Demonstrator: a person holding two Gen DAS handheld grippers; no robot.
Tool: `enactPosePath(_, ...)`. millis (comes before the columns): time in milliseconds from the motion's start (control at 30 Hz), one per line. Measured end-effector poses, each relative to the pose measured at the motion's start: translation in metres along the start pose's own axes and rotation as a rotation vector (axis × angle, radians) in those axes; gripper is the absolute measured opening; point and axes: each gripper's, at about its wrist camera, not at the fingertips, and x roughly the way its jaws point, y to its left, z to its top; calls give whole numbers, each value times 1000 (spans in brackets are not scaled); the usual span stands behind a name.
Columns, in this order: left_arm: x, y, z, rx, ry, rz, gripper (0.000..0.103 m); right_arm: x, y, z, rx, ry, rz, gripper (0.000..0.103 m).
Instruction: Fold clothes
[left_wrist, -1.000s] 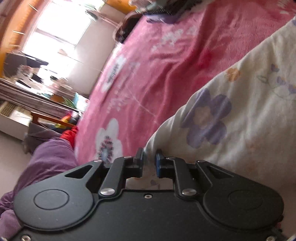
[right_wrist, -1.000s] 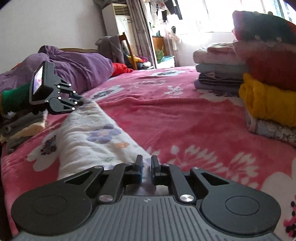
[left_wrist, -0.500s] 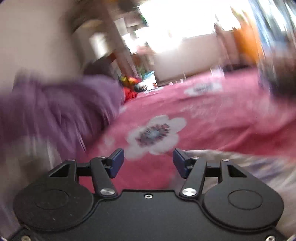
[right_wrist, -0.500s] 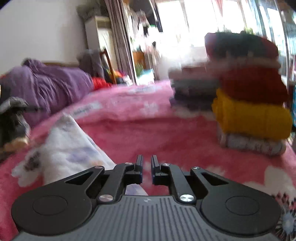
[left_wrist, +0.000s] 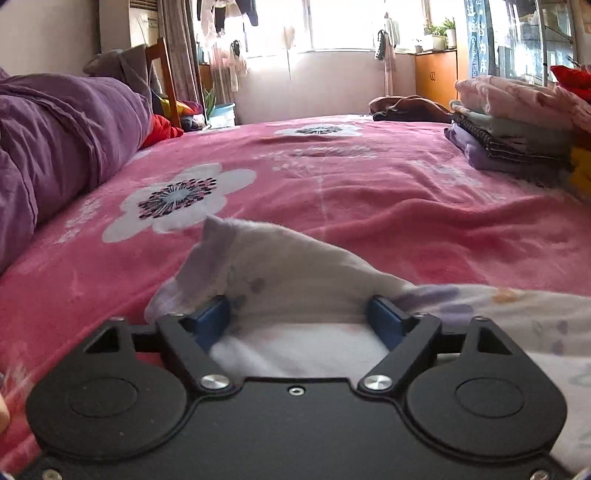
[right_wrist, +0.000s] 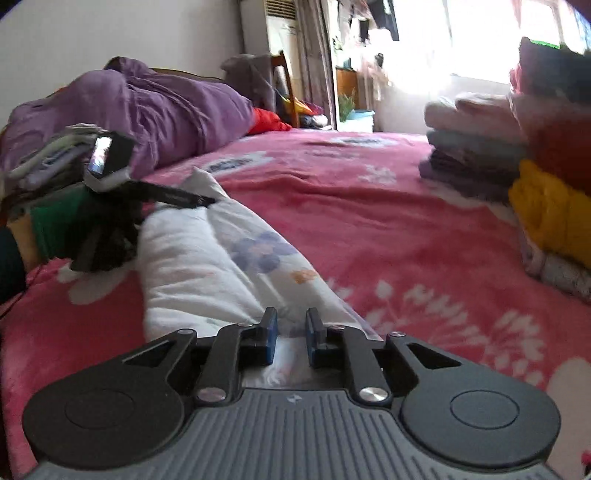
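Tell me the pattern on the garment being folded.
White garment with purple and orange flowers, clearest in the right wrist view.

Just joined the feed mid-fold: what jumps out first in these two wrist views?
The white floral garment lies in a long roll across the pink flowered blanket, with the left gripper open around one end and the right gripper open at the other. Folded clothes are stacked to the right, and a purple duvet is heaped on the left.
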Motion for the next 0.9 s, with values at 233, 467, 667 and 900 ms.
enactPosePath(233,-19,12,24,-93,-139,-96,69,-15,8,1,-21,-101,37,21)
enactPosePath(467,47,6,20,-39,45,-112,73,9,1,-5,-2,-20,0,23)
enactPosePath(667,41,10,27,-48,20,-83,75,9,0,-9,19,-12,14,23)
enactPosePath(900,-50,18,45,-145,-137,-92,73,1,2,-4,52,-46,30,30)
